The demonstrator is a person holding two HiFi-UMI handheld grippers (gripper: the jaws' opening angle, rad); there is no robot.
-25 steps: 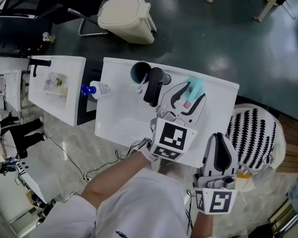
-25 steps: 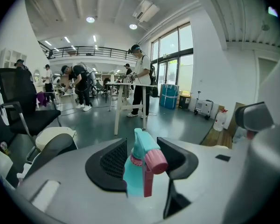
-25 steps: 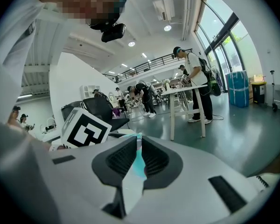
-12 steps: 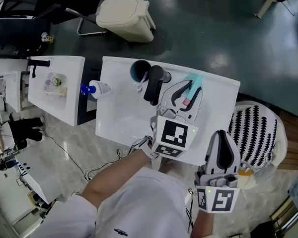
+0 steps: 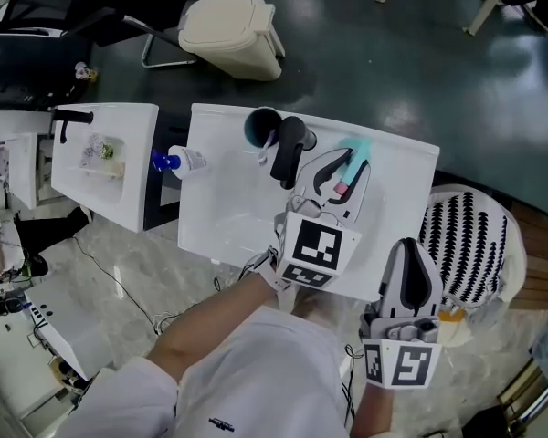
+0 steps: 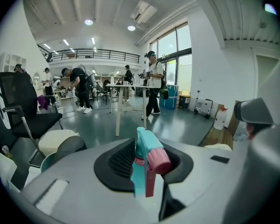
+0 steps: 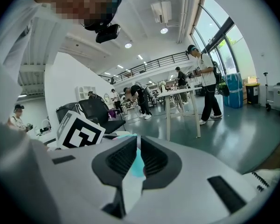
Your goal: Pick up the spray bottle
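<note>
The left tongs point(image 5: 345, 173) have just been closing and now clamp the spray bottle point(image 6: 140, 148) just below its teal-and-pink head, at the tabletop's point(image 5: 219, 190) far right edge. The grasp looks made, so lifting should come next. The right tongs point(image 5: 406, 252), jaws together and empty, hang off the tabletop's near right corner. The jaws hide the bottle's body, so whether its base rests on the tabletop cannot be told.
</note>
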